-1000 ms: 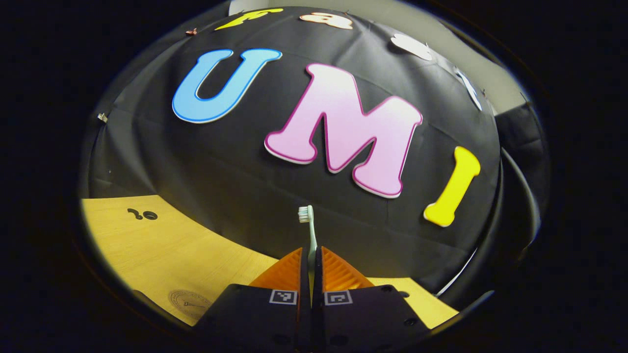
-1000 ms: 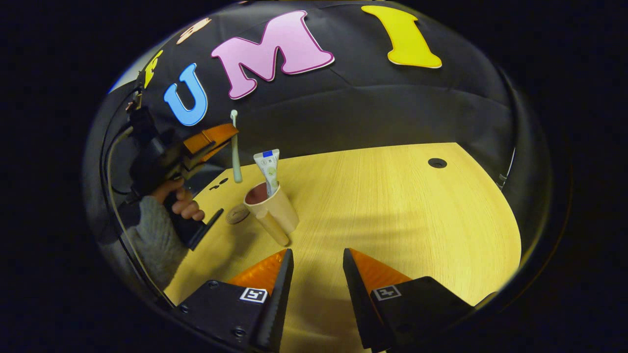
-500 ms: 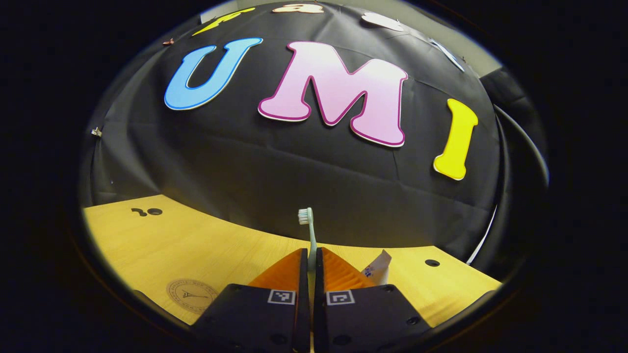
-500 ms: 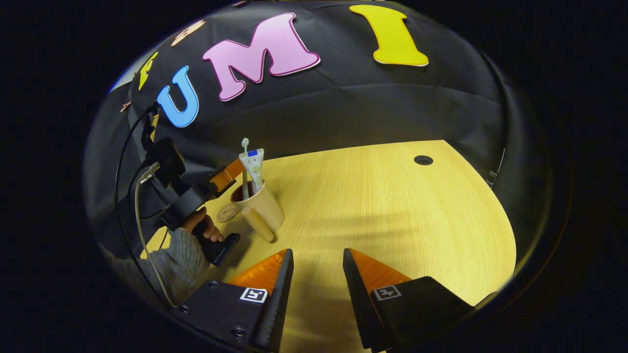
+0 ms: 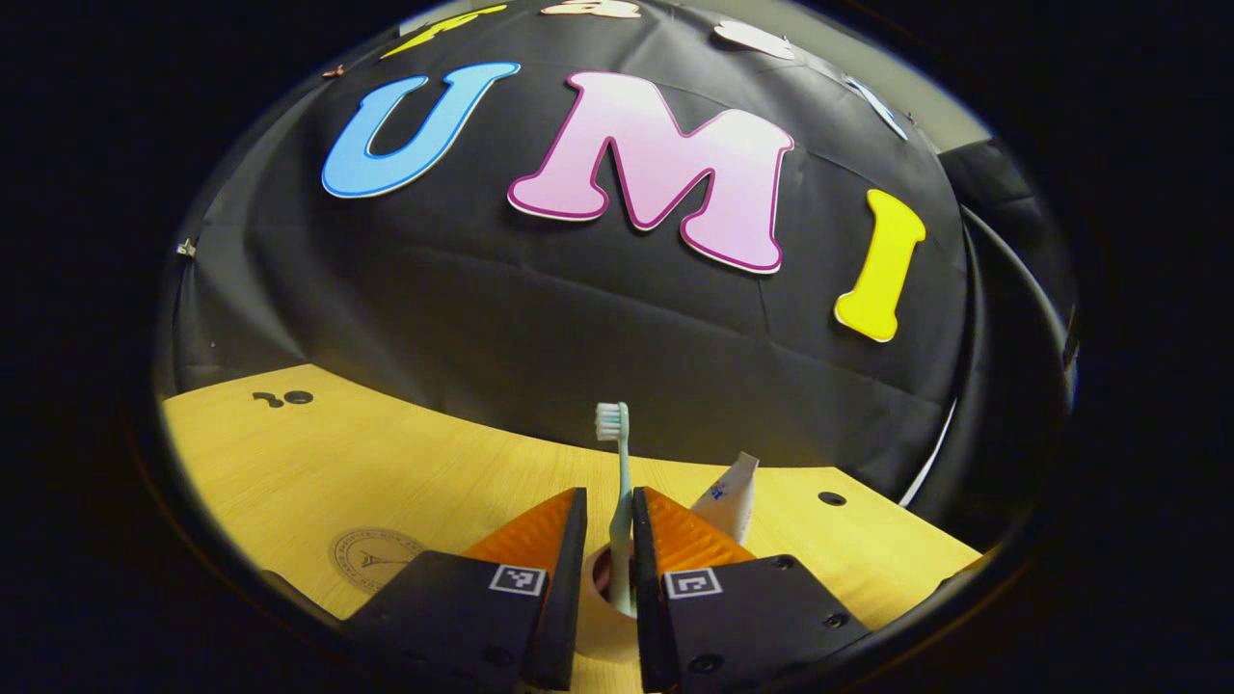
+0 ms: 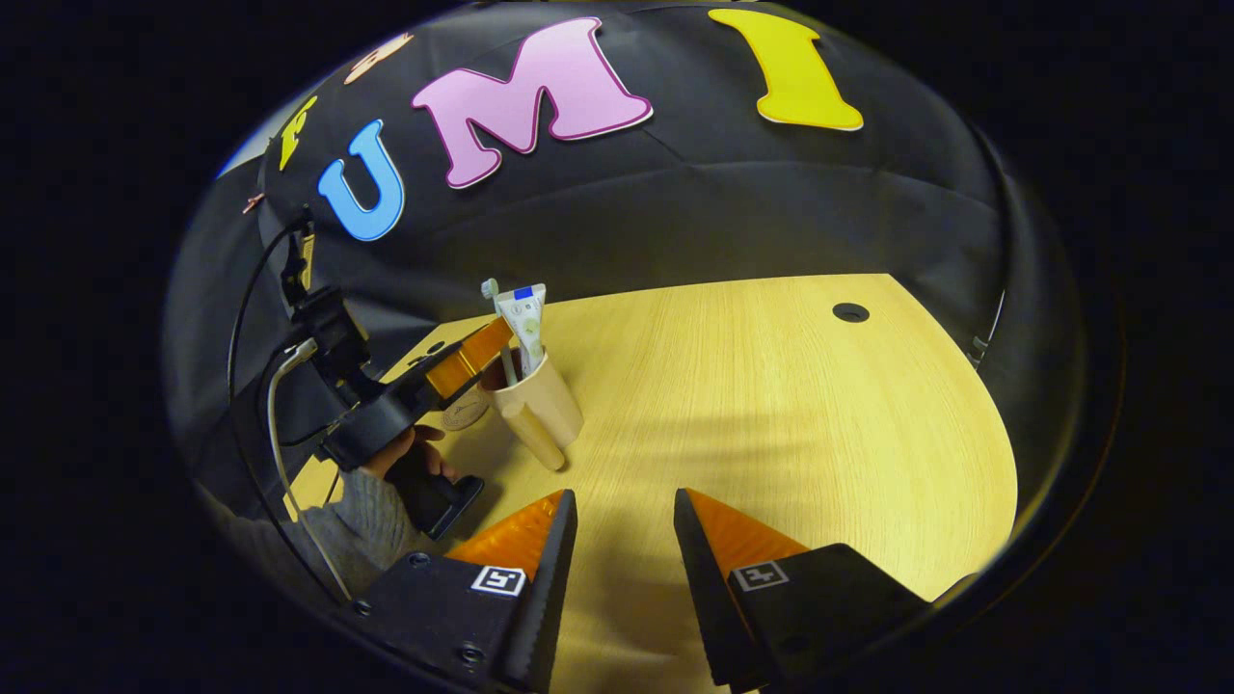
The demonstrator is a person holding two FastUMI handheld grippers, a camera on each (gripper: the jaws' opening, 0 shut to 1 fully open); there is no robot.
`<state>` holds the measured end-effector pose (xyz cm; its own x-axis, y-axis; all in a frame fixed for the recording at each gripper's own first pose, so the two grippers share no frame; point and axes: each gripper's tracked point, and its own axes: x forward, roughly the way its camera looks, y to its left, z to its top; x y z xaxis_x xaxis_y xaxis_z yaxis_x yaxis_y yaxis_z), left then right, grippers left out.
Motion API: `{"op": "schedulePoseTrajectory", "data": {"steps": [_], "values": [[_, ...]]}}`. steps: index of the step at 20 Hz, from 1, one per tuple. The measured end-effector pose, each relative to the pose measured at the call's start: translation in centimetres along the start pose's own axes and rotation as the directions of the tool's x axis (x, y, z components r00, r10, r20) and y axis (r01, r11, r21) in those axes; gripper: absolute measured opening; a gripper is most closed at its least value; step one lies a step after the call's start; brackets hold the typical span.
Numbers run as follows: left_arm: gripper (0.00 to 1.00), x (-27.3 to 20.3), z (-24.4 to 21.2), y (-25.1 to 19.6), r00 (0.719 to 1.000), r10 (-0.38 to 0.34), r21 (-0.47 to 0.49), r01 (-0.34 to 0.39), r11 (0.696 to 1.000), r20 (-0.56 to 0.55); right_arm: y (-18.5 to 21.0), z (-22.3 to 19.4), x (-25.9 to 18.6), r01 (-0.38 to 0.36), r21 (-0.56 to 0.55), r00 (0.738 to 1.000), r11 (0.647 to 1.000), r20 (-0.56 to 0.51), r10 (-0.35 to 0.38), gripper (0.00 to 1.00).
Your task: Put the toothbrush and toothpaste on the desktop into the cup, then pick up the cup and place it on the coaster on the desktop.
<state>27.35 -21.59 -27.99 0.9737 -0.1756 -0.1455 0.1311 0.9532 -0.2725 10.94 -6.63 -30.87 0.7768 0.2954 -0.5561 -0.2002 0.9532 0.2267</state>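
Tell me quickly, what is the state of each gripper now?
Left gripper: open, fingers either side of the toothbrush standing in the cup.
Right gripper: open, holding nothing.

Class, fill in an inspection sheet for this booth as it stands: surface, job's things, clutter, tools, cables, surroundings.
Surface: pale wooden desktop with a dark round hole.
Job's things: cup upright, holding the toothpaste and the toothbrush, bristles up; coaster lies flat beside the cup, bare.
Clutter: nothing seen.
Tools: left tool is open, its fingers either side of the toothbrush handle above the cup; right tool is open, holding nothing, over the desktop.
Cables: dark and pale cables trail from the left tool by the hand.
Surroundings: black cloth wall behind the desktop.
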Motion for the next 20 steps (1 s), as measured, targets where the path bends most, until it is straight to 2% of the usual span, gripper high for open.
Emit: {"op": "schedulePoseTrajectory", "data": {"steps": [4,5,6,9,11,17,20], "values": [[0.4,-3.9,1.0,0.6,0.998,-0.037,0.011,0.037,0.999,-0.044,1.9,0.6,0.6,-0.033,-0.017,0.998,0.999,-0.063,0.031,0.62],[0.46,-5.1,1.2,1.1,0.998,-0.039,0.017,0.04,0.999,-0.058,2.3,0.9,0.9,-0.038,-0.032,0.996,0.999,-0.086,0.035,0.53],[0.54,-6.5,1.4,1.7,0.997,-0.033,0.027,0.035,0.999,-0.072,2.5,1.1,1.1,-0.035,-0.045,0.993,0.998,-0.113,0.03,0.62],[0.74,-11.5,2.4,4.3,0.994,0.005,0.049,0.0,0.999,-0.11,4.0,1.7,2.6,-0.047,-0.061,0.981,0.997,-0.193,0.034,0.63],[0.8,-14.9,2.5,5.9,0.99,0.022,0.044,-0.016,0.999,-0.142,5.0,1.8,3.9,-0.058,-0.104,0.972,0.993,-0.234,0.032,0.67],[0.84,-23.7,1.2,9.9,0.967,0.097,0.112,-0.072,0.991,-0.234,7.4,1.4,8.4,-0.067,-0.194,0.943,0.979,-0.332,-0.002,0.71],[0.84,-26.7,0.4,10.7,0.958,0.114,0.112,-0.087,0.99,-0.263,7.3,0.0,10.7,-0.067,-0.208,0.915,0.976,-0.403,-0.023,0.71]]}}
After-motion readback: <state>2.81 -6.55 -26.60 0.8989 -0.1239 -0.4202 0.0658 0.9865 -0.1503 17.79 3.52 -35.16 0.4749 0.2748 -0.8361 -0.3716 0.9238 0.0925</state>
